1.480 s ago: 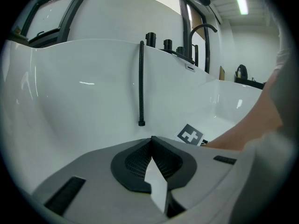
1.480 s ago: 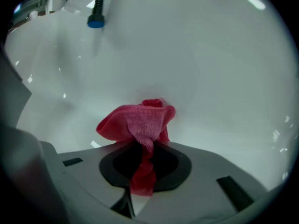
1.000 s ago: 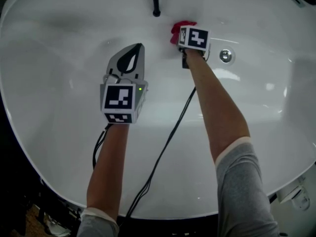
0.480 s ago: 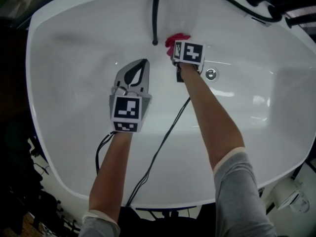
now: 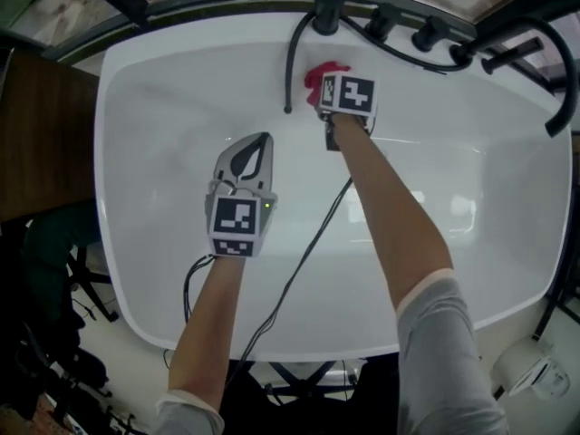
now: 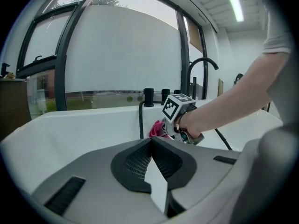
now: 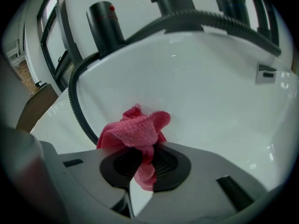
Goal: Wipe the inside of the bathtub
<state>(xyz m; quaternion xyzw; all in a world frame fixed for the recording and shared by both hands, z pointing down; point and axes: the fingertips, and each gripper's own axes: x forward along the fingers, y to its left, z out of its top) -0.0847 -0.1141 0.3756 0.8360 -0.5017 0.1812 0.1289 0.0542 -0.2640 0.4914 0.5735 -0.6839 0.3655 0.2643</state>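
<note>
right gripper (image 7: 142, 162) pinches the red cloth (image 7: 138, 127) in its fingers by the bathtub (image 5: 154, 152) far wall. left gripper (image 6: 152, 143) fingers pressed together, empty. wiping seems underway, amount done unclear.

A tall window (image 6: 117, 55) with dark frames fills the far side — pale daylight outside. A strip light (image 6: 232, 1) glows on the white ceiling. A brown wooden unit (image 5: 41, 134) stands at the left.

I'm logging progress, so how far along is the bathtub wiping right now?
Done: the red cloth is clamped in the right claw. In hand: it is held at the far wall of the bathtub, beside the black hose; the left claw is shut and empty. Left: unclear, since the white surface shows no mark of what is wiped.
</note>
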